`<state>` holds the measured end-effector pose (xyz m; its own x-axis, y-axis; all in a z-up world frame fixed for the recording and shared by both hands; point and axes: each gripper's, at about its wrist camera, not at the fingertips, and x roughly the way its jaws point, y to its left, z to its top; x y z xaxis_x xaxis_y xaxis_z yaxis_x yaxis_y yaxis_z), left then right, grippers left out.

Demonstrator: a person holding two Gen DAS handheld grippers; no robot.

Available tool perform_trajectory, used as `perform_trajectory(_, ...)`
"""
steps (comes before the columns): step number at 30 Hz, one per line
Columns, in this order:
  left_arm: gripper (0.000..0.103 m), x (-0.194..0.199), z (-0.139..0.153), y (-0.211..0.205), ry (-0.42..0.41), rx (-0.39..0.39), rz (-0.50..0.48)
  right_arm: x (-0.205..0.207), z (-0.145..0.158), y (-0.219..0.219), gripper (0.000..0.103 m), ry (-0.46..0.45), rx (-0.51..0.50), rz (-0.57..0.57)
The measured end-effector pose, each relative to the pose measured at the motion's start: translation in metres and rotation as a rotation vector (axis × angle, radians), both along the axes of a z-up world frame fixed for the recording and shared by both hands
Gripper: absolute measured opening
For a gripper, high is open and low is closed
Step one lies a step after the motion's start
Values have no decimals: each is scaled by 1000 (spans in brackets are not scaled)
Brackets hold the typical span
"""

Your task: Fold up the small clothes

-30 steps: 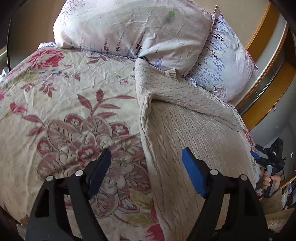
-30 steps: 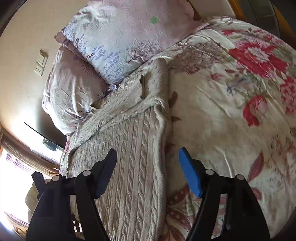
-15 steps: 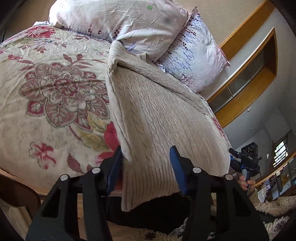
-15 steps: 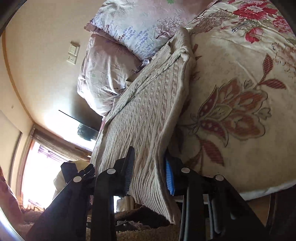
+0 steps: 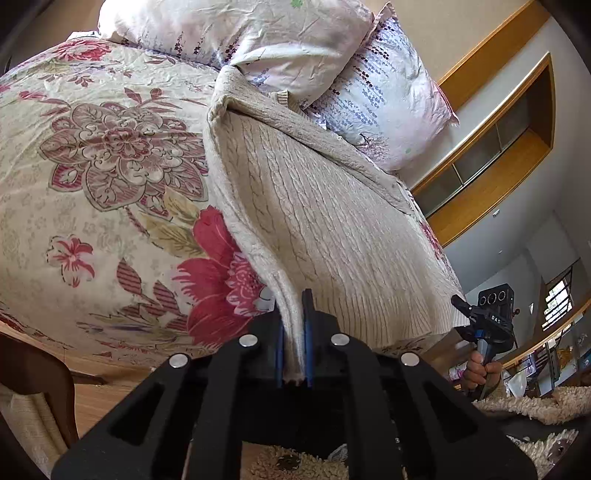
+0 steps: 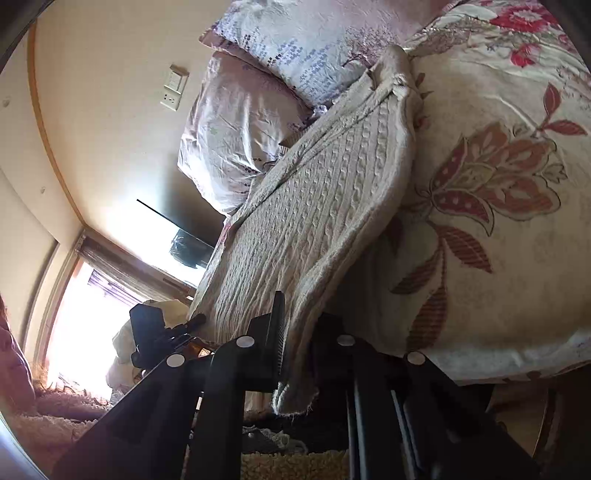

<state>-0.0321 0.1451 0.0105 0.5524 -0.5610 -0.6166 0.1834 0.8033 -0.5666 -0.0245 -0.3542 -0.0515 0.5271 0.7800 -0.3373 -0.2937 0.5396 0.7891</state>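
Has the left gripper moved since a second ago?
Yes. The left gripper came back from over the flowered bedspread to the sweater hem at the bed's near edge, away from the pillows, and shut on it.

This is a bedroom in a home. A bed fills most of both views, covered by a cream bedspread (image 5: 110,192) printed with large red flowers, with two floral pillows (image 5: 258,33) stacked at its head. A knitted sweater (image 5: 314,221) lies spread across the bed. The walls are plain and pale, one carrying a light switch and socket (image 6: 173,88). A wooden wall shelf (image 5: 491,162), a bright window (image 6: 81,314) and a shaggy rug (image 5: 535,402) complete the domestic look.
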Motion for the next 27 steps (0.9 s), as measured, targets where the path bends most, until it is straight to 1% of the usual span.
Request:
perform_trajectory(5,7,12,18,2,-63,26,4,8,22,-2,10,-92,17,-32)
perform_trajectory(9,7,34,32,6,-109,29,38,23,38,-3,10,-151,22,-64)
perform_trajectory(13,7,66,44,10,-142,38,90,49,50,-1,10,-170,-6,-108)
perform_trajectory(17,7,108,55,13,-163,47,153,84,67,-2,10,-187,-27,-161)
perform_trajectory(19,7,130,59,14,-171,65,194,103,73,-1,10,-193,-50,-195)
perform_trajectory(20,7,142,59,14,-166,78,212,113,74,-1,10,-185,-65,-219)
perform_trajectory(21,7,155,57,14,-148,86,225,123,71,-2,10,-157,-77,-245)
perform_trajectory(22,7,168,52,14,-119,91,234,134,63,-4,10,-110,-79,-269)
perform_trajectory(25,7,200,27,14,5,78,244,163,30,-10,10,81,-76,-329)
perform_trajectory(26,7,208,20,14,36,78,247,168,20,-11,10,120,-78,-339)
perform_trajectory(27,7,213,15,14,52,80,249,172,14,-11,10,140,-85,-345)
